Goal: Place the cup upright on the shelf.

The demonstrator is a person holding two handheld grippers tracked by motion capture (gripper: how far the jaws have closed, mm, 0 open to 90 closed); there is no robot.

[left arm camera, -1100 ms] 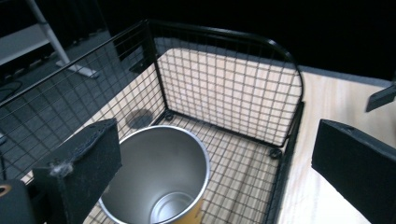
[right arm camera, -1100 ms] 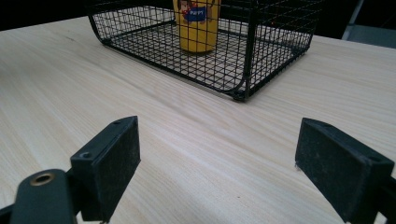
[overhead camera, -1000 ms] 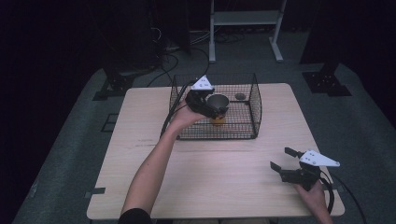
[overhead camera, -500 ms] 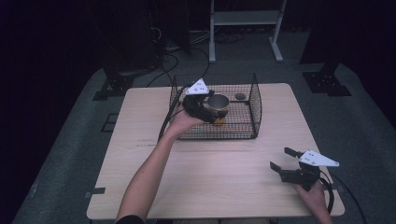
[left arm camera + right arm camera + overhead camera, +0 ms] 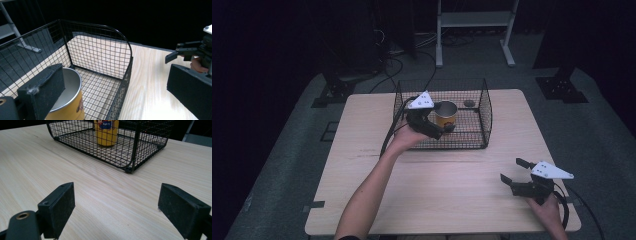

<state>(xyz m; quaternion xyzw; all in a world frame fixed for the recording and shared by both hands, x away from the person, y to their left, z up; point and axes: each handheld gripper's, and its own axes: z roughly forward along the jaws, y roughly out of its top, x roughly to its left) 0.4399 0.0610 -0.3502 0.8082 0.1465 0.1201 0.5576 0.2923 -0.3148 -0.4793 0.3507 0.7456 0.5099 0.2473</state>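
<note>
A yellow open-topped can (image 5: pixel 446 114) stands upright inside the black wire basket (image 5: pixel 484 120) at the back middle of the table. My left gripper (image 5: pixel 439 125) is open at the basket's near-left corner. In the left gripper view, one jaw overlaps the can's (image 5: pixel 67 105) rim and the other hangs over the table outside the basket's (image 5: pixel 125 82) near wall, so my left gripper (image 5: pixel 112 75) holds nothing. My right gripper (image 5: pixel 512 170) is open low over the table's near right. The right gripper view faces the basket (image 5: pixel 132 155) and can (image 5: pixel 106 132), with my right gripper (image 5: pixel 116 195) empty.
A small dark round object (image 5: pixel 469 103) lies in the basket's far right part. The wooden table (image 5: pixel 437 200) is bare between basket and front edge. Behind the table stand a metal frame (image 5: pixel 472 20), cables and dark stand bases (image 5: pixel 562 85) on the floor.
My left gripper has drawn back a little toward the near side of the basket while the can stays put. My right gripper has hardly moved.
</note>
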